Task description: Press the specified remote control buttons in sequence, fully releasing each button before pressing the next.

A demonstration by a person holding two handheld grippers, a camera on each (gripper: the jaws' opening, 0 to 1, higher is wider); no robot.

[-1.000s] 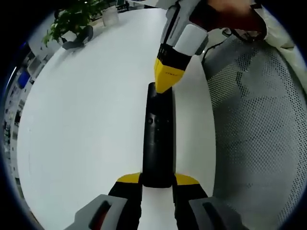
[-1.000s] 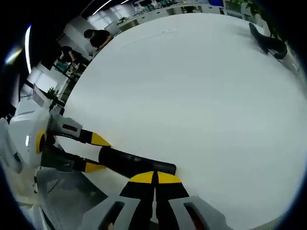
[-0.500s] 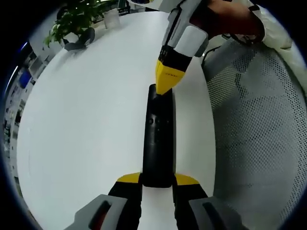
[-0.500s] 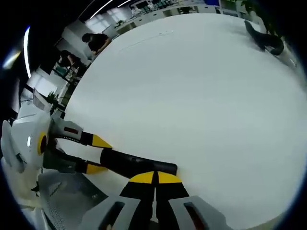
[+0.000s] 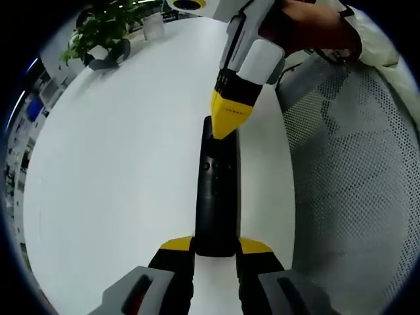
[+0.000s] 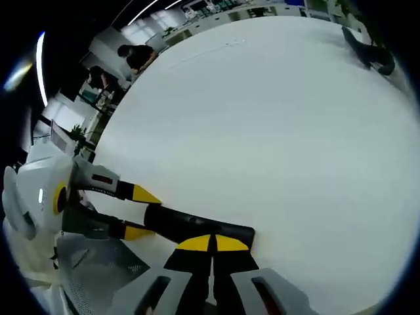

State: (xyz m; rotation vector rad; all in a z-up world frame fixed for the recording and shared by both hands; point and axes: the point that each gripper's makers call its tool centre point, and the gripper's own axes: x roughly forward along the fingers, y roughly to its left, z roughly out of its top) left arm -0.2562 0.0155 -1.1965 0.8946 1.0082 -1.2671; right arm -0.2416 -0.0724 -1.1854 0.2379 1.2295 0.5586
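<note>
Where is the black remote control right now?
The slim black remote control lies on the white round table near its edge, its near end clamped between the left gripper jaws, the shut right gripper tip at its far end.

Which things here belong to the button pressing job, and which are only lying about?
Job:
- black remote control, lying on the white table
- left claw, holding the remote's near end
- right claw, tips together at its far end

Lying about:
- potted plant
- mesh chair
</note>
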